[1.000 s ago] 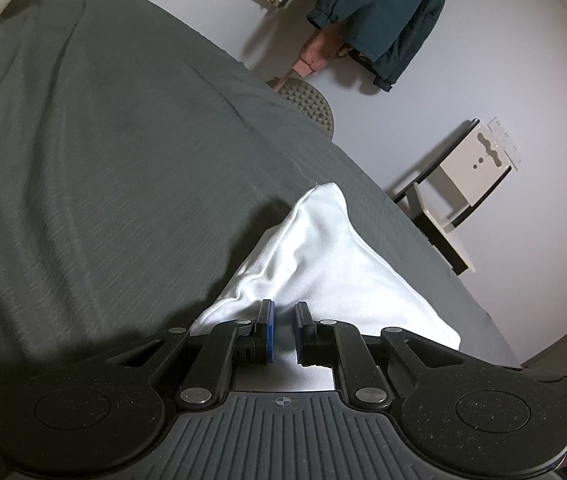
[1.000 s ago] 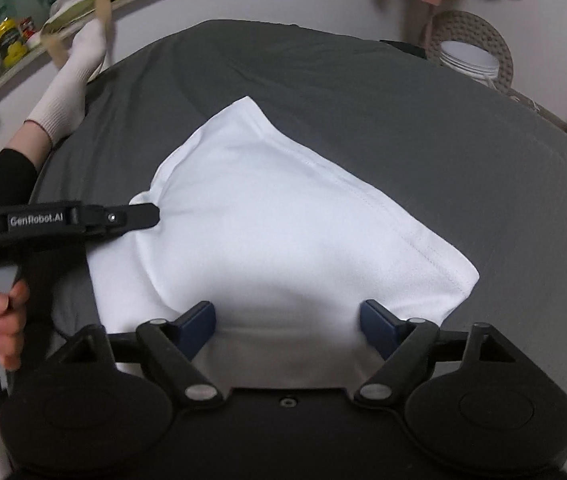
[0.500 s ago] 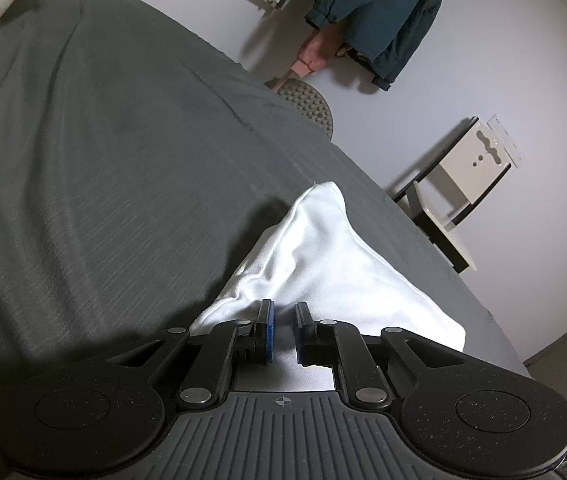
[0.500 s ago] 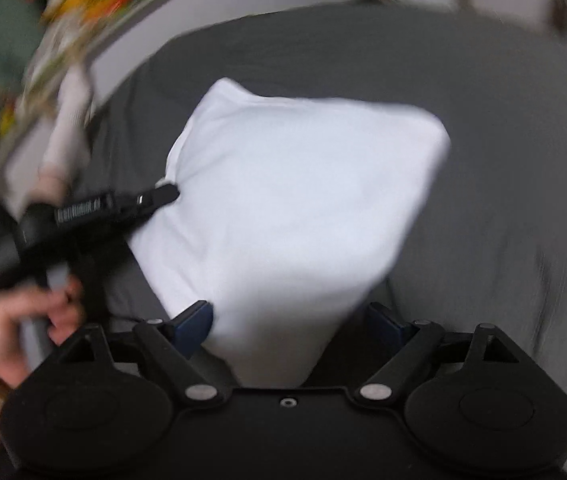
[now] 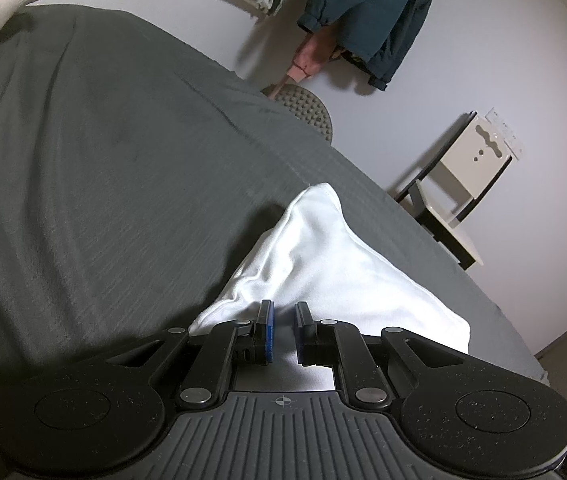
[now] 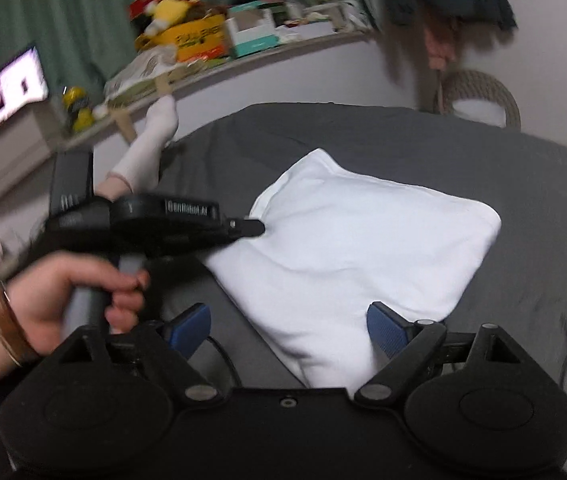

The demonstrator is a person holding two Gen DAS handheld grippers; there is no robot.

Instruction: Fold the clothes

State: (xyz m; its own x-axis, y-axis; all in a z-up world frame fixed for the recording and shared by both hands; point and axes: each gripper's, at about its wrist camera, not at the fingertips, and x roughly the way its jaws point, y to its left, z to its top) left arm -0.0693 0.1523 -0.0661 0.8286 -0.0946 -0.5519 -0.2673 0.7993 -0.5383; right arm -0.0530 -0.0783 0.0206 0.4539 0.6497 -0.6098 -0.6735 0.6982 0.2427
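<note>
Since a second ago the right gripper (image 6: 287, 334) has been swinging away from the folded white garment (image 6: 357, 256): earlier its fingers framed the near edge squarely, and now the cloth is sitting skewed between them, with the view blurring from the motion. The garment itself is lying as a compact folded square on the dark grey bed cover (image 6: 523, 184), bunched a little at its left edge. That edge is where the left gripper (image 5: 282, 330) is holding on, its blue-padded fingers (image 5: 268, 330) drawn narrow with white fabric pinched between them, just as they were a second ago. The right gripper's jaws are standing wide apart with nothing between the pads, hovering over the corner nearest the person.

Judging from this, the fold looks close to finished, and the right hand seems to be repositioning for a last tidy or a lift while the left anchors the piece.

Only the right wrist view is showing the left gripper from outside, its tip touching the garment's left edge, along with the person's hand (image 6: 75, 296) on the handle, a bracelet at the wrist, a socked foot (image 6: 151, 140) beyond the garment and a cluttered shelf (image 6: 219, 52) behind that. Only the left wrist view is showing the pinch itself up close, plus a dark jacket (image 5: 379, 12) hanging on the wall and a small white chair (image 5: 463, 176) past the far side of the bed.
</note>
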